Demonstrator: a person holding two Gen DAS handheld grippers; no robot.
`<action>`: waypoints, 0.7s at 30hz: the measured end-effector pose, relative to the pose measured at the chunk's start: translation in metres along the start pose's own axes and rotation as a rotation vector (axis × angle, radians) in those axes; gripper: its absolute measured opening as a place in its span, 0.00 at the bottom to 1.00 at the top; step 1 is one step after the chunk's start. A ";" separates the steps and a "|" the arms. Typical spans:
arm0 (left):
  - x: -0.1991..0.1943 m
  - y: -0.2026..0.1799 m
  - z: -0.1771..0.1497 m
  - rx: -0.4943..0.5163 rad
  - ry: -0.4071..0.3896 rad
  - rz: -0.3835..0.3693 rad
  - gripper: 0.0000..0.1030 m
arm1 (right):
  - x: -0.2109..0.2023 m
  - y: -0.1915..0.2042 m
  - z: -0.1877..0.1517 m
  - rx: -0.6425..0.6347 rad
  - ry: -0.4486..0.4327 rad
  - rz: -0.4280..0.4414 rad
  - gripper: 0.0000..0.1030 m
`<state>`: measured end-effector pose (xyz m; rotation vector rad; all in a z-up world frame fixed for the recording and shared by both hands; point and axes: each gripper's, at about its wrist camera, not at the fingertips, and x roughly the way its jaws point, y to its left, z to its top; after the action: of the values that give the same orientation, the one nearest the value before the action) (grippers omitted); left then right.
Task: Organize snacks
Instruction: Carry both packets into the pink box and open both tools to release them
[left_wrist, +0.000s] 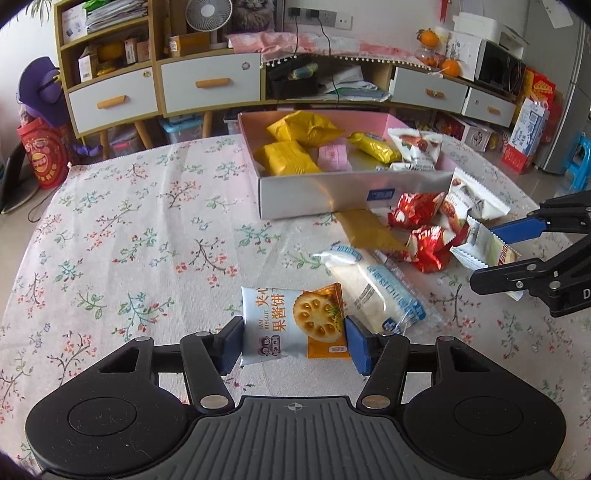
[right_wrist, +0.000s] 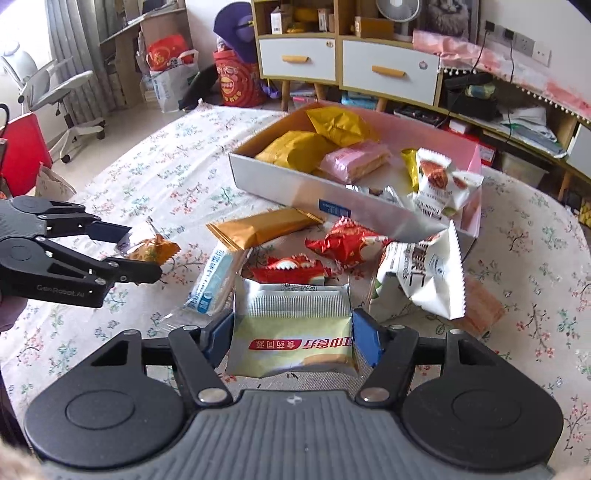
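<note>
Two grippers (left_wrist: 293, 343) (right_wrist: 291, 341), one box (left_wrist: 332, 194), two red packets (left_wrist: 415, 210), three yellow packets (left_wrist: 288, 157).

Ahead of the left gripper (left_wrist: 293, 341), whose jaws pinch the jam biscuit packet (left_wrist: 295, 325), and to their left, the flowered tablecloth (left_wrist: 129, 221) lies bare up to the open box (left_wrist: 332, 184). Just right of those jaws a clear-wrapped cake (left_wrist: 373, 291) blocks the way, with red packets (left_wrist: 424, 229) beyond. Ahead of the right gripper (right_wrist: 291, 339) loose snacks crowd the cloth up to the box wall (right_wrist: 332, 199), seemingly leaving no gap.
</note>
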<state>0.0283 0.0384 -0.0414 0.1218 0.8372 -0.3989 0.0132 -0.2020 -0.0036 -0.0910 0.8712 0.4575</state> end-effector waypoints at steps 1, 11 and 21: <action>-0.001 0.000 0.002 -0.004 -0.004 -0.003 0.54 | -0.002 0.000 0.001 0.005 -0.006 0.004 0.62; -0.010 -0.008 0.019 -0.026 -0.042 -0.020 0.55 | -0.015 -0.009 0.013 0.058 -0.079 -0.003 0.62; -0.004 -0.022 0.039 -0.018 -0.069 -0.034 0.55 | -0.011 -0.025 0.022 0.137 -0.117 -0.030 0.63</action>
<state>0.0440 0.0090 -0.0110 0.0774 0.7754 -0.4250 0.0334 -0.2226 0.0167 0.0477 0.7826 0.3704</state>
